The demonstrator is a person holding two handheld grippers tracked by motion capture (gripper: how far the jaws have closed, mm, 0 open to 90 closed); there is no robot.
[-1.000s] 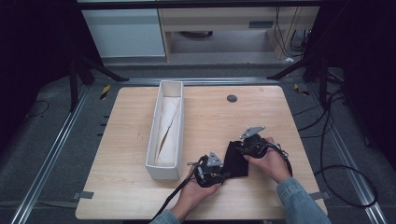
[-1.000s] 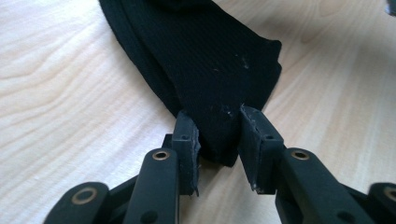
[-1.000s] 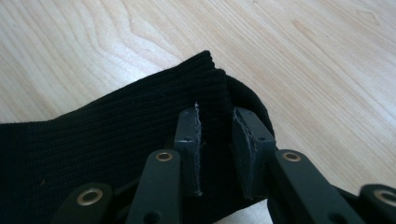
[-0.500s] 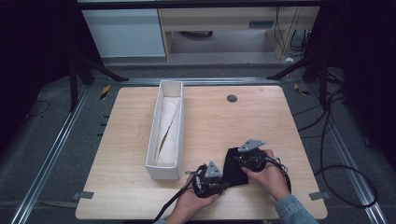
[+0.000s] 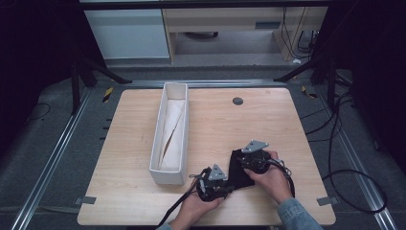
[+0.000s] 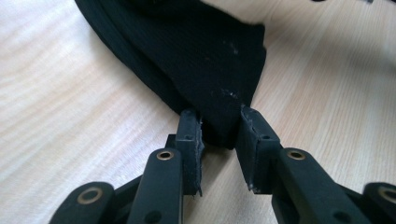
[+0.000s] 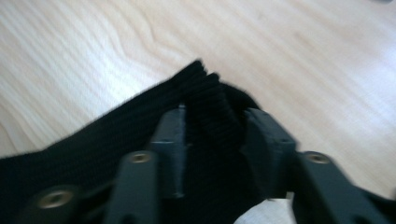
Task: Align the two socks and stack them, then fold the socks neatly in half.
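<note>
Since a second ago both grippers have drawn nearer the table's [image 5: 143, 139] front edge. The left gripper [image 6: 219, 135] stays clamped on the black cloth's [image 6: 205, 60] corner. The right gripper's [image 7: 212, 135] jaws have just been opening, the cloth's ribbed fold loose between them; no writing is readable.

Light wooden table [image 5: 143, 120] with rounded corners, set on a grey carpeted floor [image 5: 52, 158] between metal rails [image 5: 45, 165]. Behind — a white cabinet [image 5: 127, 36] and a pale wooden shelf unit [image 5: 225, 33]. Dark surroundings on both sides — black stand legs [image 5: 91, 72], loose cables [image 5: 344, 158] at right.
</note>
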